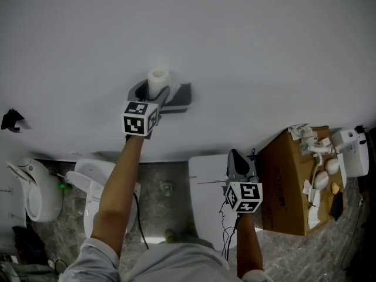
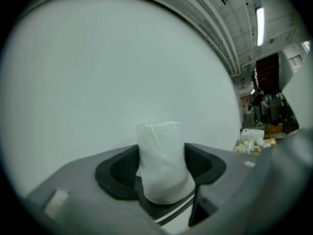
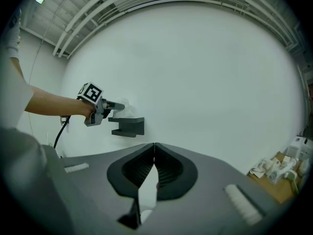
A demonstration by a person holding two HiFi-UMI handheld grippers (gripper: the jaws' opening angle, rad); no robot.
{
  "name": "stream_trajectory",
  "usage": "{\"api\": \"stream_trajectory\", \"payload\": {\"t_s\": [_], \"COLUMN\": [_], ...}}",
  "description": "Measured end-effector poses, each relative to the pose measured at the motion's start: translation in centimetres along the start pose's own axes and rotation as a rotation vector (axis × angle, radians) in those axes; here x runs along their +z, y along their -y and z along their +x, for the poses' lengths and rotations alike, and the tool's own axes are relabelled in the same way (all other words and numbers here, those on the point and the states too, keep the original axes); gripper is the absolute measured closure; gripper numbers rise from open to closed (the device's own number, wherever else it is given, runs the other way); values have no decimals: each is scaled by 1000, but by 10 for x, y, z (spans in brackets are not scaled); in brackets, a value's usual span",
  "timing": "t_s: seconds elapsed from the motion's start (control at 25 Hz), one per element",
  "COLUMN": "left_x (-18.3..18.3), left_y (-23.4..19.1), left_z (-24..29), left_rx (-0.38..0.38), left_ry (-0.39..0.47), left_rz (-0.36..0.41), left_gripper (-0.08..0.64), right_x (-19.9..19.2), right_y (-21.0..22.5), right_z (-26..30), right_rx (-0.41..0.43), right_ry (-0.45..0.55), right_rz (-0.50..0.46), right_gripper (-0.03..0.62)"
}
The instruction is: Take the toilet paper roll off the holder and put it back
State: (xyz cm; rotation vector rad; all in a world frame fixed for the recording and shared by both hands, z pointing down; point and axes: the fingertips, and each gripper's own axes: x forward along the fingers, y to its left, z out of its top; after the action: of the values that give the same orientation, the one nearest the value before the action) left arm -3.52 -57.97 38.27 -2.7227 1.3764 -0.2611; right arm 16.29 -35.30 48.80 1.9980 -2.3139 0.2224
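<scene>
A small black fitting point(image 1: 11, 120) sits on the white wall point(image 1: 264, 51) near its left edge. Below it, white toilets point(image 1: 32, 191) stand on the marbled floor point(image 1: 164, 187). To their right a bare forearm reaches up to the wall with the left gripper point(image 1: 154, 97). Its jaws are closed on the toilet paper roll point(image 1: 157, 79), one ribbed pad on each side, and the paper is pinched in slightly between them. The roll stands upright at the left end of the dark grey holder point(image 1: 179, 96), which is fixed to the wall. I cannot tell whether the roll touches the holder or sits just clear of it. Further right and lower, well apart from the holder, the right gripper point(image 1: 235, 155) hangs over a white toilet lid point(image 1: 205, 181). Its jaws are pressed together with nothing between them. At the right edge of the floor stands an open cardboard box point(image 1: 288, 184) with white scraps on top. Just beside it is a white device point(image 1: 351, 151).
</scene>
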Motion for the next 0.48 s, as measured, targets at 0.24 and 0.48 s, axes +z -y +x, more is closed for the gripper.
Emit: {"api": "stream_trajectory", "payload": {"t_s": [0.24, 0.48], "left_x": [-2, -5], "left_y": [-8, -11], "left_z": [8, 8], "left_rx": [7, 9], "left_ry": [2, 17], "left_rz": [-2, 0], "left_gripper": [276, 276], "right_x": [-2, -2], "right_y": [4, 2], "right_z": [6, 10], "right_rx": [-7, -3], "right_ry": [-6, -8], "right_rz": [3, 0], "right_gripper": [591, 591]}}
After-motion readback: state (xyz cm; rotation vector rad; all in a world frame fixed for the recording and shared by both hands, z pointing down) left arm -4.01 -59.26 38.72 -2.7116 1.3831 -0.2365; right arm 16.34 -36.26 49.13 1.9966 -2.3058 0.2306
